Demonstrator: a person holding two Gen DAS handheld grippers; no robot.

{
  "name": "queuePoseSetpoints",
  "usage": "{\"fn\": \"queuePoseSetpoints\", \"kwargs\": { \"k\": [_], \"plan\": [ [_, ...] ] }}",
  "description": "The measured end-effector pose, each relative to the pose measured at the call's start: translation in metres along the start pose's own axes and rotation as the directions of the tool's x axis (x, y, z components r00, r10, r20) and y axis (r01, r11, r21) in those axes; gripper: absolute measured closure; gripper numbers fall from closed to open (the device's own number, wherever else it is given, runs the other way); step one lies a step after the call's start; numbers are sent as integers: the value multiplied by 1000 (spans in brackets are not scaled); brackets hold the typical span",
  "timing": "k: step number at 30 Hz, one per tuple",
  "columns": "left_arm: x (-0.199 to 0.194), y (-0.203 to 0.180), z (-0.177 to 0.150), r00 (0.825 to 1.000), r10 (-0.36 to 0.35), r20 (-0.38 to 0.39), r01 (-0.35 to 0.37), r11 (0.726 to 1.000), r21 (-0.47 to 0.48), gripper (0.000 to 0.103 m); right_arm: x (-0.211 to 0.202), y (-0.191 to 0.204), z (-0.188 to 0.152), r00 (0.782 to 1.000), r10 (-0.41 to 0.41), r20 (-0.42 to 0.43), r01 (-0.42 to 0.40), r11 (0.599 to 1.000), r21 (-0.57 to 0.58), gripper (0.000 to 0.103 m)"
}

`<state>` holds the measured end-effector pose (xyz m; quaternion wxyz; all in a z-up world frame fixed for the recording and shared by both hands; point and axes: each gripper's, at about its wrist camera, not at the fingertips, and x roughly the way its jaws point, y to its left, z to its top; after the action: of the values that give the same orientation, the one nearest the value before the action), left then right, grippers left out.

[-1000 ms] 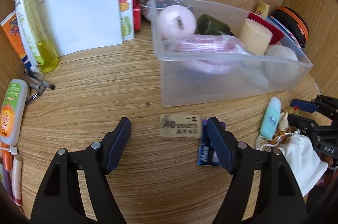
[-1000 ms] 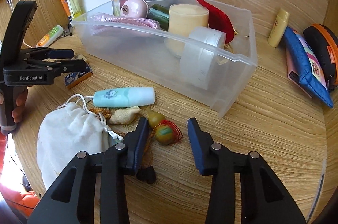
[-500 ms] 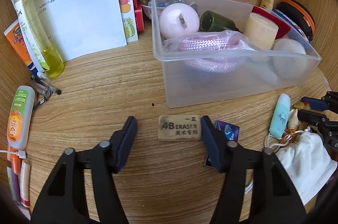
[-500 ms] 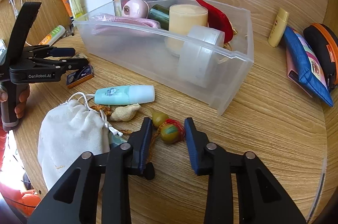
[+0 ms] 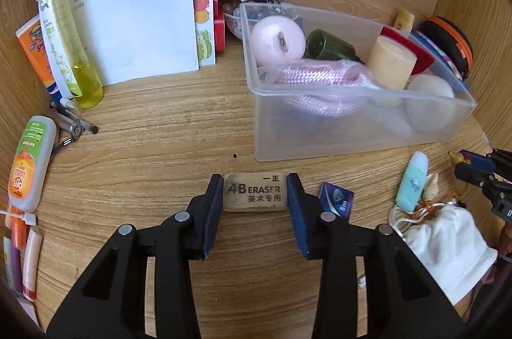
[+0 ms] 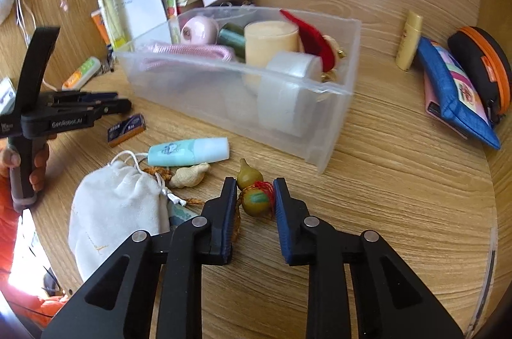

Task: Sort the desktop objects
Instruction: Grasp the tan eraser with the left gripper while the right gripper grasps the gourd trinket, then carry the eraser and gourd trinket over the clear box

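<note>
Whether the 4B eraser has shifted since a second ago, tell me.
Yes: the 4B eraser slid left, away from the blue packet, toward the dark speck.

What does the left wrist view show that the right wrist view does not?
Only the left wrist view shows the eraser clamped in the left tool, whose jaws have just been closing, and the pens. Only the right wrist view shows the gourd charm pinched in the right tool, also just closing, and the blue pouch. Both show the clear bin, white bag and mint tube.
</note>
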<state>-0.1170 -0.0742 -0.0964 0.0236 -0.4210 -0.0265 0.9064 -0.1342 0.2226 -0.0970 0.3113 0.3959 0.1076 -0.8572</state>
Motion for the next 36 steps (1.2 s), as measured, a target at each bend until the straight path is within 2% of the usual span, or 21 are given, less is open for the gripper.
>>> {"fn": "queuePoseSetpoints", "kwargs": {
  "k": [6,16,25,36],
  "plan": [
    [-22,-2,0,998,-21,58,23,999,-24,64,-23,-6,9,998,-10,70,8,1000,26,82],
    [-44,-7,11,991,-42,128,45,999,-20,64,-47,1,28,988,-21,154,22,1000,-4,82],
    [-55,-12,24,985,-50,164,52,999,-3,64,-47,1,48,981,-15,191,16,1000,-5,82],
    [-53,-42,51,977,-111,182,101,993,63,64,-23,6,79,982,8,190,-7,1000,-9,82]
  ]
}}
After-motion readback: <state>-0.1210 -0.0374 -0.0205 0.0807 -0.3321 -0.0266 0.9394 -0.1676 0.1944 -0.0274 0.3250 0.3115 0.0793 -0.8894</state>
